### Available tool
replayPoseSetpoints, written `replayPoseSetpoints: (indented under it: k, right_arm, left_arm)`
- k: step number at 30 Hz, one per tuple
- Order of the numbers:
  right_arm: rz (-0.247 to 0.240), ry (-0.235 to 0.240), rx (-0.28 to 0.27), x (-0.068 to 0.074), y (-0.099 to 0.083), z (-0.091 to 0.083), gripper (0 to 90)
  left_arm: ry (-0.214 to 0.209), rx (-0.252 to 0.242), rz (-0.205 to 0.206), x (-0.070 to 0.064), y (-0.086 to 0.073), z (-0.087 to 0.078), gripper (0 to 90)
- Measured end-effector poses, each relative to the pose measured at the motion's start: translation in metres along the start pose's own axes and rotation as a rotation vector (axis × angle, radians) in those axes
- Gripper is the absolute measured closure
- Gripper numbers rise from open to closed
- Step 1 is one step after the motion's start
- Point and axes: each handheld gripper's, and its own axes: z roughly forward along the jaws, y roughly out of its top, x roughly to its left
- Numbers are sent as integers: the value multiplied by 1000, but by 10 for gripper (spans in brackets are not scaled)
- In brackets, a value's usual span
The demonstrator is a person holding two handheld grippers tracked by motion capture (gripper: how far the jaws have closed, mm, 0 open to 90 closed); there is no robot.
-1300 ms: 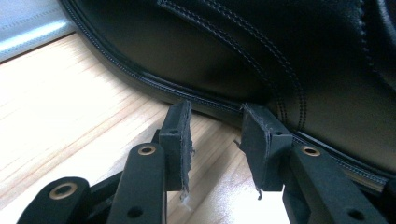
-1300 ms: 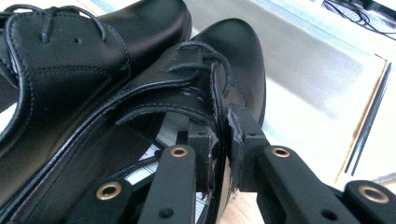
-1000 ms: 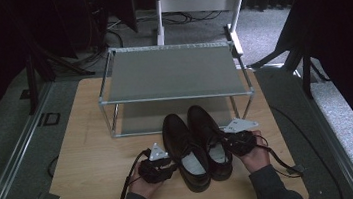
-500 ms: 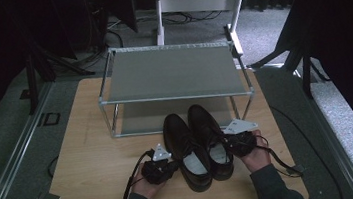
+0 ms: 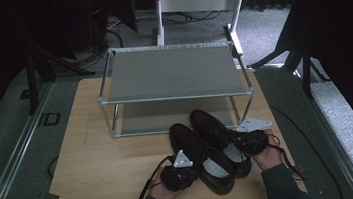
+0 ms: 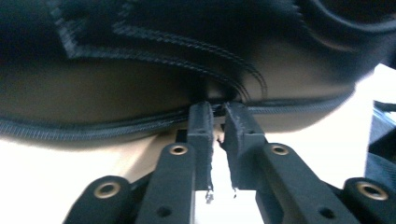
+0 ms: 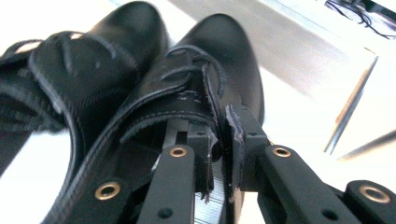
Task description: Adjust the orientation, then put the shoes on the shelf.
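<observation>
Two black leather shoes stand side by side on the wooden table (image 5: 96,164), toes toward the rack. In the high view my left gripper (image 5: 193,172) is at the outer side of the left shoe (image 5: 192,145). In the left gripper view its jaws (image 6: 218,109) are shut, with their tips against the stitched sole seam of that shoe (image 6: 140,70). My right gripper (image 5: 237,145) is at the right shoe (image 5: 210,123). In the right gripper view it (image 7: 219,126) is shut on the collar edge of that shoe (image 7: 224,51), one jaw inside and one outside. The left shoe (image 7: 93,56) lies beside it.
A two-tier metal rack (image 5: 171,75) with grey shelves stands at the table's far half, just beyond the shoes' toes; its lower shelf (image 7: 303,46) lies ahead in the right gripper view. A white chair frame (image 5: 198,1) stands behind the table. Bare wood stretches to the left.
My left gripper has moved right, up against the left shoe's side. The right gripper and both shoes have hardly shifted.
</observation>
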Motion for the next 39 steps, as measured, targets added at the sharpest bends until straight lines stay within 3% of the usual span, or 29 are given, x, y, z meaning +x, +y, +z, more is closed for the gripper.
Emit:
replayPoseSetpoints:
  k: [5, 12, 16, 19, 27, 39]
  right_arm:
    - [21, -3, -15, -9, -1, 1, 783]
    - [60, -2, -37, -13, -7, 2, 771]
    - [56, -2, -31, -14, -8, 2, 761]
    - [53, -6, -22, -14, -8, 2, 736]
    - [73, -12, 3, -17, -10, 0, 656]
    - [103, -29, 9, -17, -10, -17, 579]
  left_arm:
    - [-23, -2, 13, -7, 6, 10, 787]
    - [-55, -9, 22, -8, 4, 9, 688]
    - [-53, -26, 26, -7, 3, 2, 654]
    - [-47, -65, 2, -2, 2, -9, 631]
    - [28, -103, -29, 15, -6, -34, 608]
    - [93, -121, -83, 31, -23, -53, 592]
